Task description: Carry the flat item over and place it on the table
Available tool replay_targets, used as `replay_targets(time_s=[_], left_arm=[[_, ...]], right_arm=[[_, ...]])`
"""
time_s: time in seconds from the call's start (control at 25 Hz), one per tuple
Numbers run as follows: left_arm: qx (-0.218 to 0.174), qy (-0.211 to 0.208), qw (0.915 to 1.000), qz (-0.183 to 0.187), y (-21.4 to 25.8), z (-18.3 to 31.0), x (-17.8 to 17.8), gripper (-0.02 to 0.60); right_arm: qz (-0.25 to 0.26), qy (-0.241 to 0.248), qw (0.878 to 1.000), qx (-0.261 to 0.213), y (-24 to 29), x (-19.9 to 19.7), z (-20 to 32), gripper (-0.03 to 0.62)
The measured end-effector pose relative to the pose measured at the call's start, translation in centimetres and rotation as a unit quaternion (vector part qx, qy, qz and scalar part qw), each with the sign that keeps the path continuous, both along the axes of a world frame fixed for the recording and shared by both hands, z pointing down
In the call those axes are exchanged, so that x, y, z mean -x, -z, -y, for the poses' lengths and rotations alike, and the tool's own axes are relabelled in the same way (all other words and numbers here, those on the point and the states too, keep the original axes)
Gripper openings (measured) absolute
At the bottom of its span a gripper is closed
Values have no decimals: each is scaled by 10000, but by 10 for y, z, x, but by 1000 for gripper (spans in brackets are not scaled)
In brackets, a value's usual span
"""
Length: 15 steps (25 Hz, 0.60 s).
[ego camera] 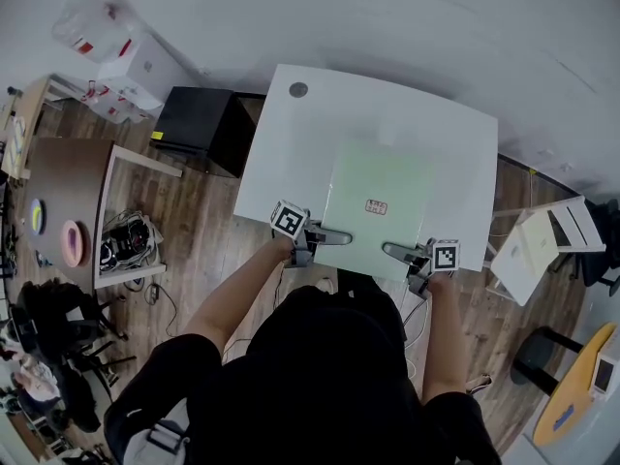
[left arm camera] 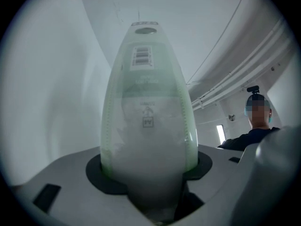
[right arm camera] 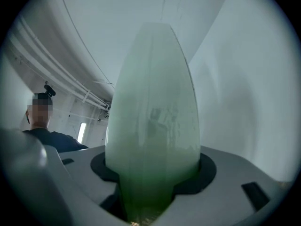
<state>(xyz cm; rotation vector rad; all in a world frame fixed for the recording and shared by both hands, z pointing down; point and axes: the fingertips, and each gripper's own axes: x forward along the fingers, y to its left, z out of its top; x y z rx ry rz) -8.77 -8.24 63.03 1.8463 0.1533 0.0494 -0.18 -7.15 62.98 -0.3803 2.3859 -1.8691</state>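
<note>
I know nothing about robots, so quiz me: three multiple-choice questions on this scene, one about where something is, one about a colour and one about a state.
1. Where is the flat pouch?
A. on the wooden floor
B. over the white table
C. on the black cabinet

2. What colour is the pouch?
A. pale green
B. red
C. black

3. How is the pouch held?
A. by nothing
B. by one gripper only
C. by the left gripper and the right gripper, jaws closed on its near edge

Answers:
1. B, the head view shows it above the tabletop.
2. A, it looks pale green in every view.
3. C, each gripper view shows the pouch running into the jaws.
</note>
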Motion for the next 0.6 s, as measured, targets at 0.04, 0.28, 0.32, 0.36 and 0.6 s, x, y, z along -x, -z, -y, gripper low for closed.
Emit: replay_targets(time_s=[0.04, 0.28, 0.32, 0.36, 0.6], left_arm=[[76, 43, 10000, 22, -5, 7, -2, 293], [334, 175, 9992, 132, -34, 48, -12, 293], [430, 182, 9987, 184, -39, 54, -13, 293], [556, 195, 9980, 246, -45, 60, -15, 293], [1372, 246, 9889, 506, -70, 84, -22, 293]], right_arm=[[-31, 43, 10000, 22, -5, -3, 8, 298], [81, 184, 9989, 421, -32, -12, 49, 298], [62, 197, 9987, 462, -37, -14, 56, 298], [24, 221, 9987, 458, -41, -16, 63, 298], [142, 207, 9975, 659, -62, -21, 92, 298]])
